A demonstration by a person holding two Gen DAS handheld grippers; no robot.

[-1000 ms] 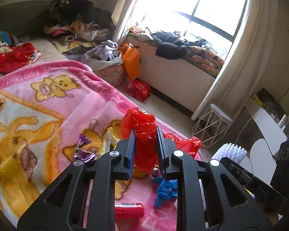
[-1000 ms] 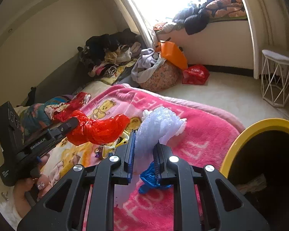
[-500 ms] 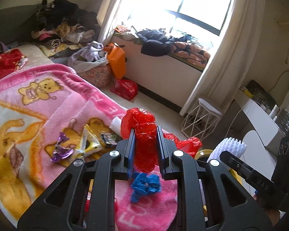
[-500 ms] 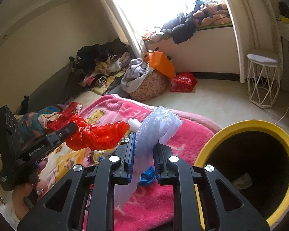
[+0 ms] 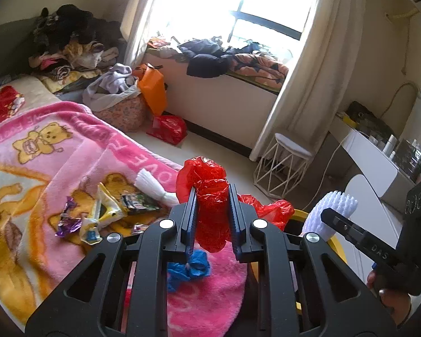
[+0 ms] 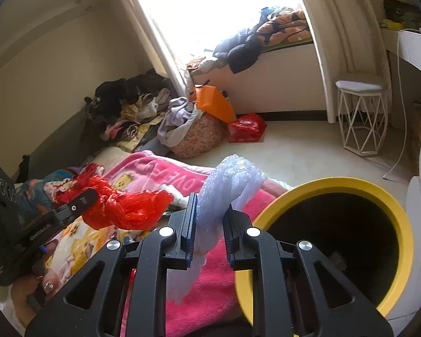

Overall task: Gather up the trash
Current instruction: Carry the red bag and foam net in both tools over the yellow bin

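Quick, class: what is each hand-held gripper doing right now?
Left hand-held gripper: closed on the red plastic bag.
Right hand-held gripper: closed on the white foam wrap.

The red bag [image 5: 210,196] is thin, glossy, crinkled plastic. The bubble wrap [image 6: 227,188] is pale, translucent and bumpy. The blanket [image 5: 78,146] is fuzzy pink fleece. The bin [image 6: 336,185] rim is smooth yellow plastic.

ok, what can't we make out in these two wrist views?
- Yellow bin: interior too dark in the right wrist view; contents unreadable. In the left wrist view the left gripper and red plastic bag hide most of it.
- Wrappers on the pink blanket: print too small.
- White bubble wrap: lower end hidden behind the right gripper.
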